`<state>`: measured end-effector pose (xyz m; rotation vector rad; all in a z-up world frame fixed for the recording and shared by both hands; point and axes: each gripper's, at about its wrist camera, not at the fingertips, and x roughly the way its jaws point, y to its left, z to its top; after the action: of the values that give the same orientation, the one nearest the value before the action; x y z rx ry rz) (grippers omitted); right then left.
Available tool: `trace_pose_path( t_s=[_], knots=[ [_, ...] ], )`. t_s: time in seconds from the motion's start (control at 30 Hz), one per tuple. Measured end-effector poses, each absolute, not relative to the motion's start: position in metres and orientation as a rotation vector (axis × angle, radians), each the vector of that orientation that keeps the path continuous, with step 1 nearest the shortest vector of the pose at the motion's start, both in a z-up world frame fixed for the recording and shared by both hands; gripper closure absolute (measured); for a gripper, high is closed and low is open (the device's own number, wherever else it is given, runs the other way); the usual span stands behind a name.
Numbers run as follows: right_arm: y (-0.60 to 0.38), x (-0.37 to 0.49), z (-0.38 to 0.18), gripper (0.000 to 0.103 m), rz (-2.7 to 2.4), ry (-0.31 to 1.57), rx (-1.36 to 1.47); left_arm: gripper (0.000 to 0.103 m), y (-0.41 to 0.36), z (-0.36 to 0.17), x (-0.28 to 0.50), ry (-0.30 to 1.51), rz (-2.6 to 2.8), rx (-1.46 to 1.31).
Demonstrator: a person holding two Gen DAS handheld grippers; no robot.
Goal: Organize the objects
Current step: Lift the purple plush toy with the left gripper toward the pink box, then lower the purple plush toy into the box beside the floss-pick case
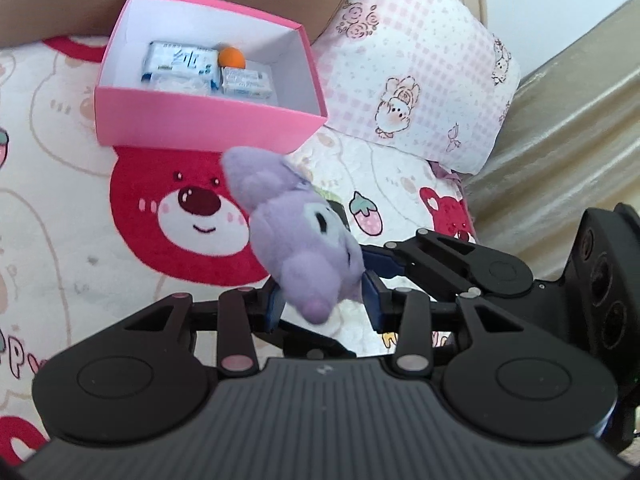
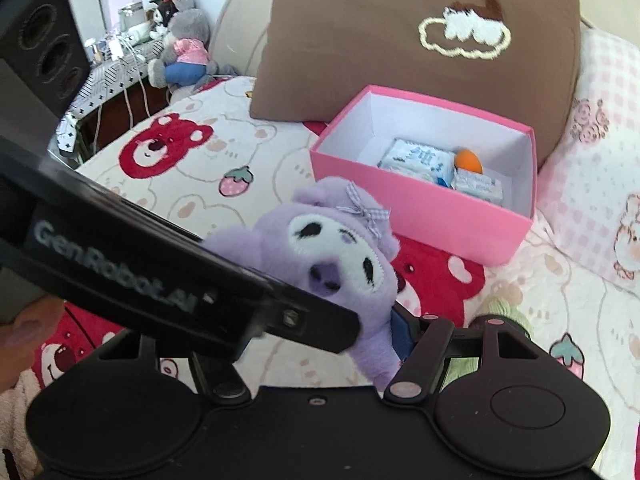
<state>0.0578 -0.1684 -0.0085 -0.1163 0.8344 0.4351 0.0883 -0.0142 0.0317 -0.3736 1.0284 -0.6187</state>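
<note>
— From my right wrist view, the left claw's body (image 2: 192, 296) covers the purple plush (image 2: 340, 256) on its lower left; I can't see my right claw's left finger.

— Print on the packets (image 1: 182, 65) in the pink box (image 1: 208, 124), behind the plush, is too blurred to read.

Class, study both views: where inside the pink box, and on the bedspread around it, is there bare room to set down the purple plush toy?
Inside the pink cardboard box, the white floor left of the tissue packs is bare; its right end is crowded by packs and the orange ball. The bear-print bedspread left of the box is free. The purple plush toy fills the space before both grippers.
</note>
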Motion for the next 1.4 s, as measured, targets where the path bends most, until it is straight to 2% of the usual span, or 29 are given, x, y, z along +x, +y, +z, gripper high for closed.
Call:
trace_pose_path(
  t_s=[0.43,0.93,1.4],
  knots=[
    [-0.168,0.061,0.002,0.034,0.402,0.655,-0.163,0.065,-0.019,0.056,0.104,0.948,-0.620,-0.298],
    [-0.186,0.098,0.027,0.037,0.323,0.415,-0.226,0.066,-0.041,0.101,0.160,0.842,-0.628,-0.211],
    [-0.218,0.158,0.013,0.037,0.291,0.461,-0.136,0.065,-0.072,0.087,0.227,0.925,-0.630,-0.158]
  ],
)
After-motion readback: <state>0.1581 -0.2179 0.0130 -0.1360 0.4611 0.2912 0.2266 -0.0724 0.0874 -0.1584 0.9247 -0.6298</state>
